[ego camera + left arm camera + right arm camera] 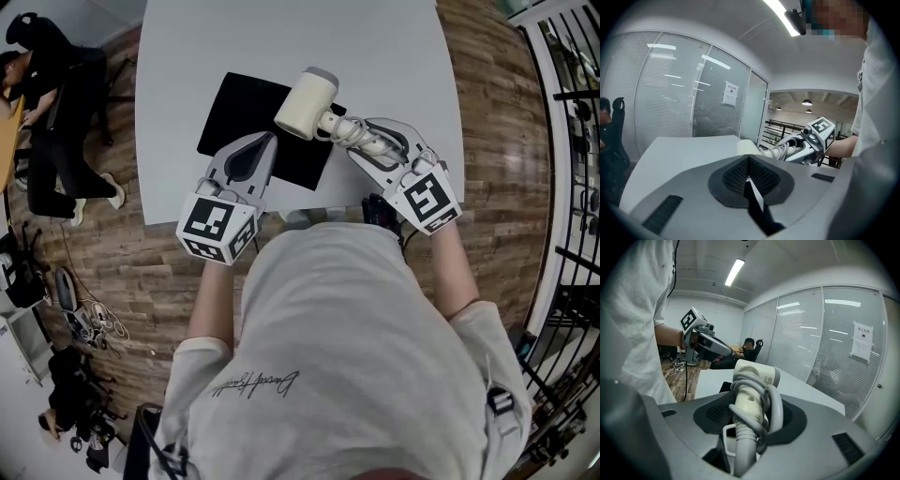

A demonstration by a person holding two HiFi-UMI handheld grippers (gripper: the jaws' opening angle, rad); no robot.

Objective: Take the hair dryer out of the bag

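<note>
Left gripper (749,161) closed, empty; right gripper (785,151) beyond grips hair dryer (746,146).

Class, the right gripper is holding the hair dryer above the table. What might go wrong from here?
1. The right gripper clamps the hair dryer by its handle, over the wound cord. The bulky head sticks out well ahead of the grip, so it may swing or slip.
2. A cord loop may loosen and snag on the gripper.
3. If dropped, it would probably hit the table or the bag.
</note>
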